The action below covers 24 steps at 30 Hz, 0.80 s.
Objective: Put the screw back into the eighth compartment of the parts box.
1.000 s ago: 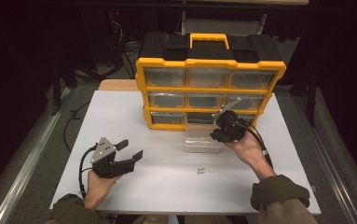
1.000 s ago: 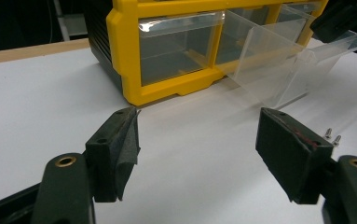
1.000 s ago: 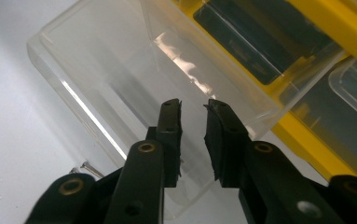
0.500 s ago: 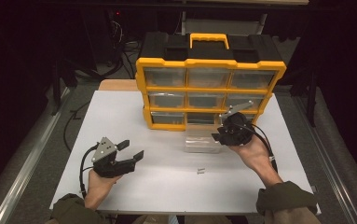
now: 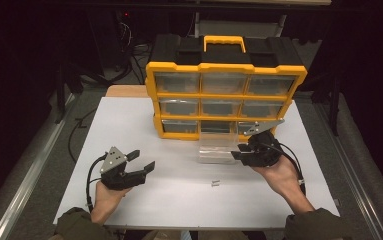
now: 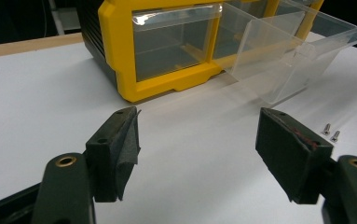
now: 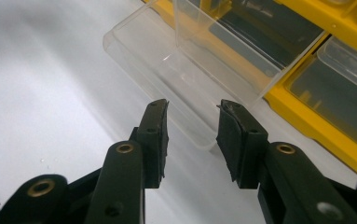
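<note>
Clear drawer (image 5: 218,146) pulled halfway from yellow organizer's (image 5: 224,102) bottom row; right gripper (image 5: 243,155) beside its corner, jaws just opening, empty; left gripper (image 5: 141,167) open; risk: drawer tips out, scatters two screws (image 5: 216,183) nearby

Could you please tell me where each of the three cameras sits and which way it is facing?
High view: above the person's side, looking forward and down at the table, organizer, both forearms and grippers.
Left gripper view: rides the left gripper, looking low across the table past its open jaws.
Right gripper view: rides the right gripper, looking down between its jaws, which have just been opening, nothing between them.
Shared: all three show the pulled-out clear drawer; two also show the screws.
</note>
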### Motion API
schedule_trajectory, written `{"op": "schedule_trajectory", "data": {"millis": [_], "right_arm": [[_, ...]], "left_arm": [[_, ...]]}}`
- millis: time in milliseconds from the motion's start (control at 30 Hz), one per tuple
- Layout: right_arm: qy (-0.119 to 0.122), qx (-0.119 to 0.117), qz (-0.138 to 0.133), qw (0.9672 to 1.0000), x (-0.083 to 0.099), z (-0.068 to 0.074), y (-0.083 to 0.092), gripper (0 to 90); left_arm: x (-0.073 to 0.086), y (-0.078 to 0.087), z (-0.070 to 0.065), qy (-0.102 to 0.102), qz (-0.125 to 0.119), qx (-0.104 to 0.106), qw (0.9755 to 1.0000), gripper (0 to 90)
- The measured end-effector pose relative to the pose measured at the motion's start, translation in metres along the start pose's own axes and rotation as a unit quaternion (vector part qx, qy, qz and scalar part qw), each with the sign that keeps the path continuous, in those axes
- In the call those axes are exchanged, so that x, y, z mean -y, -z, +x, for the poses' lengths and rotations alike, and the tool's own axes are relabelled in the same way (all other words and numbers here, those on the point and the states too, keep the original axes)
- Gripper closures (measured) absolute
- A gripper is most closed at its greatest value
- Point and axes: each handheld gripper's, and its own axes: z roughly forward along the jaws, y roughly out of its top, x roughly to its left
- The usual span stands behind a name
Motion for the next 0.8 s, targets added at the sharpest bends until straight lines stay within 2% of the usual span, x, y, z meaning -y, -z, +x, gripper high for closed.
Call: {"op": "schedule_trajectory", "data": {"millis": [300, 533, 800], "right_arm": [[-0.003, -0.004, 0.005, 1.0, 0.008, 0.002, 0.002, 65.1], [0.007, -0.007, 0.009, 0.9999, 0.013, 0.007, 0.001, 65.8], [0.016, -0.013, 0.024, 0.9995, 0.018, 0.011, -0.008, 66.2]], "left_arm": [[-0.001, -0.001, 0.0, -0.003, -0.001, -0.002, 1.0, 31.0], [-0.001, -0.002, 0.0, -0.002, -0.001, -0.002, 1.0, 31.1], [-0.001, -0.002, 0.0, -0.001, -0.002, 0.004, 1.0, 31.0]]}}
